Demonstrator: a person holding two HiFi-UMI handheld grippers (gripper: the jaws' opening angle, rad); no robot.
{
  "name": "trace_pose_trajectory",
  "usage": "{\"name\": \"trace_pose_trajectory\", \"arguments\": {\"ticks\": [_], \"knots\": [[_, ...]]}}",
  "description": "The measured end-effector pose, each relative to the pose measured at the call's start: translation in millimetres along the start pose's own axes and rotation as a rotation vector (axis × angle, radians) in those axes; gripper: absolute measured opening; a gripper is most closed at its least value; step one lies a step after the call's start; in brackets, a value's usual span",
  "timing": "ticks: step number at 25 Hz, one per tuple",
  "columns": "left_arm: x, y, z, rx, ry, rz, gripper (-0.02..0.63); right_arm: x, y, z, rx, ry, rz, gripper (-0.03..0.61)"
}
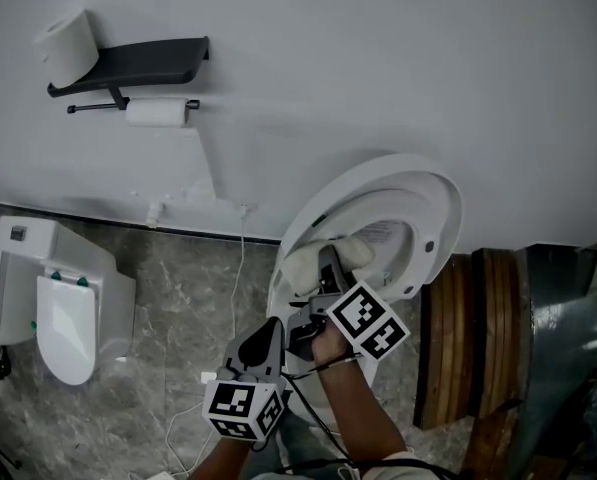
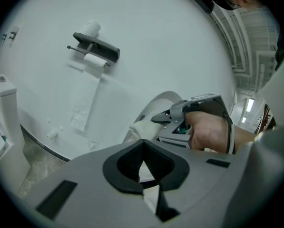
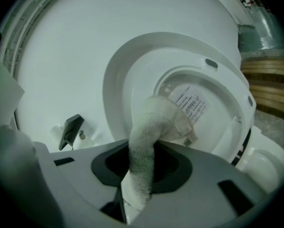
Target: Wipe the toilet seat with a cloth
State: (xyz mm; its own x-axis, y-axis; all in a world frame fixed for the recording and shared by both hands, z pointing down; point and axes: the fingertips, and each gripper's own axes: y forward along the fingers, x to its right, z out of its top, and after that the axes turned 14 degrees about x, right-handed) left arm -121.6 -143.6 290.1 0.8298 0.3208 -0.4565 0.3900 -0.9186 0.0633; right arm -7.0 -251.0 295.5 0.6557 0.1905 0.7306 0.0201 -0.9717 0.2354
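Right tool (image 3: 134, 189) is pinching the white cloth (image 3: 144, 141) before the raised toilet seat (image 3: 127, 65).
Left tool (image 2: 144, 177) is hovering nearer, at left, jaws together and empty.

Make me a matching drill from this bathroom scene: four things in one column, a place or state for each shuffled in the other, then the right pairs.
Column A
1. cloth
2. left gripper
3. spare toilet roll
4. toilet lid

Column B
a. sits on top of the dark shelf
b. raised open
c. shut, with nothing between its jaws
d. clamped in the right gripper

Pairs: 1-d, 2-c, 3-a, 4-b
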Motion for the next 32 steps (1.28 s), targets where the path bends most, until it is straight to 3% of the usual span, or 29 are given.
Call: {"name": "trace_pose_trajectory", "arguments": {"ticks": [8, 20, 32], "knots": [[11, 13, 17, 0.021, 0.01, -0.006, 0.002, -9, 8, 26, 0.009, 0.024, 0.016, 0.101], [44, 30, 30, 0.03, 0.035, -0.037, 0.002, -12, 25, 115, 0.122, 0.046, 0.048, 0.101], [81, 42, 15, -0.001, 0.075, -0.073, 0.002, 64, 18, 179, 0.229, 0.1, -0.05, 0.101]]}}
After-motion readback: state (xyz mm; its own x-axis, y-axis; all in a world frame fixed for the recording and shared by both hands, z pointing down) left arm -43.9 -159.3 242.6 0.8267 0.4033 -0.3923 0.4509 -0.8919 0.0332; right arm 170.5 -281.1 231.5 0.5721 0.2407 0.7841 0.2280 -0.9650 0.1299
